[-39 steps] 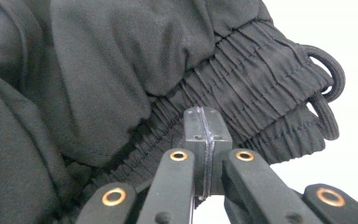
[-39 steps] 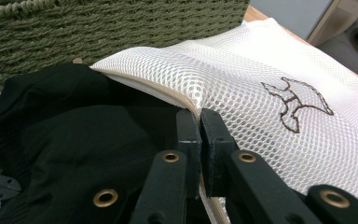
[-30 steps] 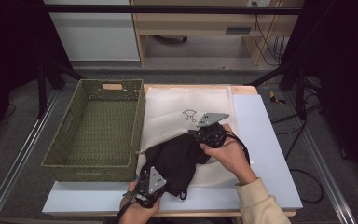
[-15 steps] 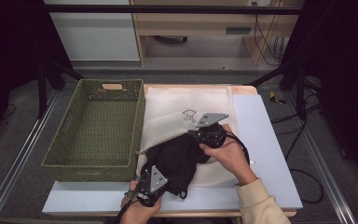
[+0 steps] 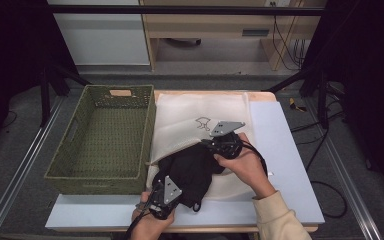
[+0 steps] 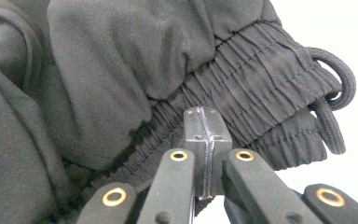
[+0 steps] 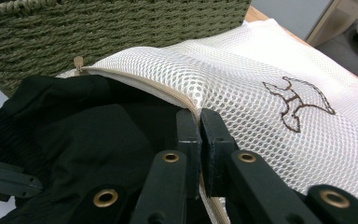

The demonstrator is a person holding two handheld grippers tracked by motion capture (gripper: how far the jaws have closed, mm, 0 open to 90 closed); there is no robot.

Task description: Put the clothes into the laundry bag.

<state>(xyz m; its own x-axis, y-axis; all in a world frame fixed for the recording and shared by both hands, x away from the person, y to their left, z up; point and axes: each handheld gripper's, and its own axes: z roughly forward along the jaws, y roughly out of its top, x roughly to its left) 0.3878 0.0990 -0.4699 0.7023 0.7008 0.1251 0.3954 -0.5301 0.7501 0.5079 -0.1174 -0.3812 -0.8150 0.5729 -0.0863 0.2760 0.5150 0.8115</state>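
Observation:
A black garment (image 5: 192, 167) with an elastic waistband and a drawstring (image 6: 335, 84) lies half inside a white mesh bag (image 5: 200, 112) with a small embroidered figure. My left gripper (image 5: 172, 179), near the table's front edge, is shut on the gathered waistband (image 6: 204, 126). My right gripper (image 5: 208, 145) is shut on the bag's zipped rim (image 7: 199, 123) and lifts it above the black cloth (image 7: 88, 135). The zipper pull (image 7: 78, 63) sits at the far end of the opening.
A green woven basket (image 5: 100, 175), empty inside, stands just left of the bag and close to its opening. The pale table top (image 5: 280, 150) is bare to the right of the bag. Cables trail on the floor at the right.

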